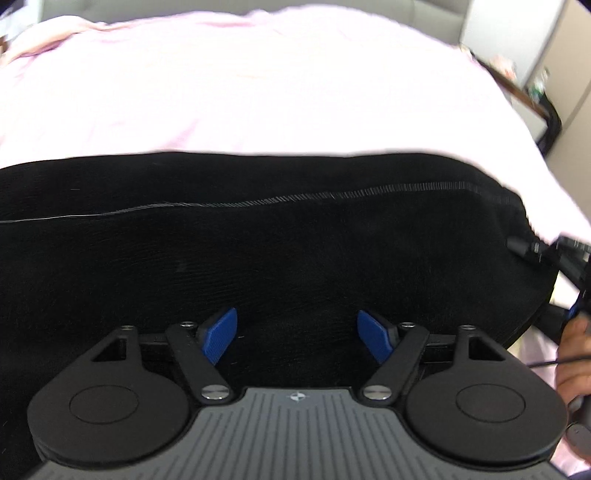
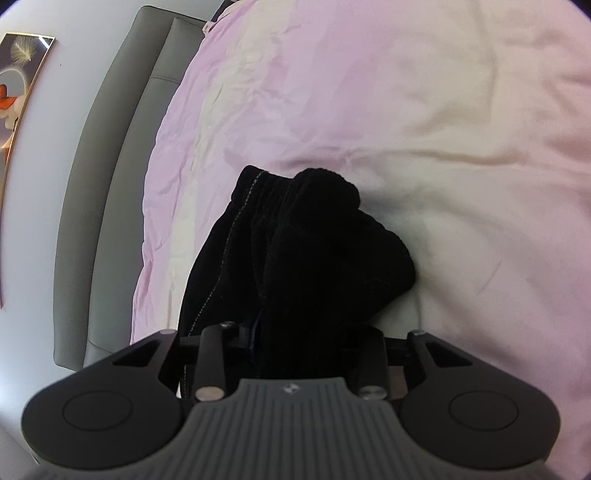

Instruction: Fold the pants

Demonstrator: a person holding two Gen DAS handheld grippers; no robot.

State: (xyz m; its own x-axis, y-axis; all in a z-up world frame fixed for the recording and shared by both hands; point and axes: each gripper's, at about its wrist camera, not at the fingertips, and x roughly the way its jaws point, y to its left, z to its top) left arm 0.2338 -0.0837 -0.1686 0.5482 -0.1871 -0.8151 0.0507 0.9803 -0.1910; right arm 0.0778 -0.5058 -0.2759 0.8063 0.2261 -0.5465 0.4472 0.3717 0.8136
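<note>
Left tool point(image 1: 297, 341): I hold it low over the black pants point(image 1: 258, 258), its blue pads point(image 1: 218, 341) spread wide with dark cloth showing between them; nothing is pinched.
Pants, left wrist view: they lie across the bed as a broad black band, a pale stitched seam point(image 1: 332, 195) running along the upper part from left to right.
Pink sheet point(image 1: 258, 92): it covers the bed beyond the pants and reaches up to a grey headboard point(image 1: 436, 7) at the far edge.
Right edge, left wrist view: my right hand point(image 1: 574, 369) shows by the end of the pants, wrapped around dark gear with a thin cable.
Right tool point(image 2: 295, 343): its fingers are drawn in narrow on a bunched fold of the pants point(image 2: 295, 258); the pads are buried in the cloth, so I cannot see them.
Pants, right wrist view: from my grip the cloth runs away in a rumpled heap onto the pink sheet point(image 2: 406, 110), with a pale seam line down its left side.
Far left, right wrist view: the grey headboard point(image 2: 110, 184) stands beside the bed, and a framed picture point(image 2: 22, 92) hangs on the wall past it.
</note>
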